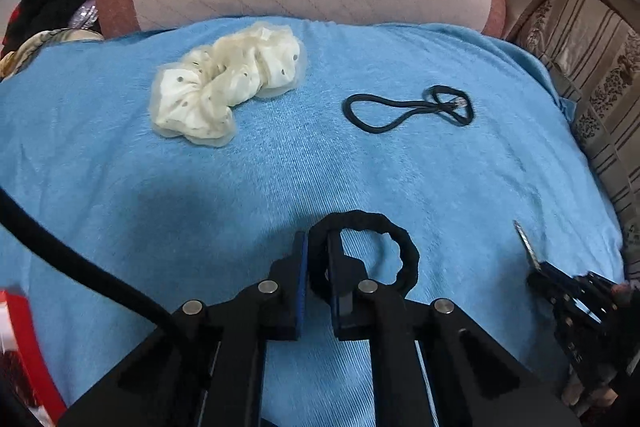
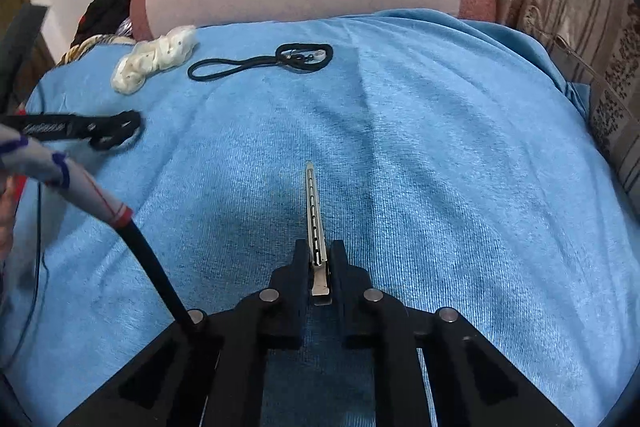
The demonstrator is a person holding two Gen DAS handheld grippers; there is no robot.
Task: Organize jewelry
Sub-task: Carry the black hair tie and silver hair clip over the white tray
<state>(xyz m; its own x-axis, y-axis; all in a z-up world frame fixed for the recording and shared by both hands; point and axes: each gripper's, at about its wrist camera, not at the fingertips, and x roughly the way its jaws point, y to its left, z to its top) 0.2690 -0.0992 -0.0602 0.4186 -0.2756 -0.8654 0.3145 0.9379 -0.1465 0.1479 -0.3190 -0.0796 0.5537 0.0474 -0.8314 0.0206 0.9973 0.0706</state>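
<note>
Both tools are closed on something. Our left tool [image 1: 318, 259] pinches the near side of a black fabric hair ring [image 1: 394, 247], the rest of the loop lying out on the blue towel [image 1: 440, 179]. Our right tool [image 2: 319, 263] grips the wide end of a metal hair clip [image 2: 313, 211], whose thin tip points away from us, low over the towel; we cannot tell whether it touches the cloth.

2 pieces are still loose at the far side of the towel: a cream scrunchie [image 1: 228, 87] to the left and a thin black hair tie [image 1: 408, 107] with a small charm, well apart from both tools.

We judge the risks this way. The hair ring is held by 1 edge only, so a quick swing could let the soft fabric slide out of the pads. The clip is narrow and smooth, and a slight twist of the wrist could make it pivot or drop. Its tip may also snag the towel's nap if we drag rather than lift. No box or tray shows in either view, so where these go is unclear.
</note>
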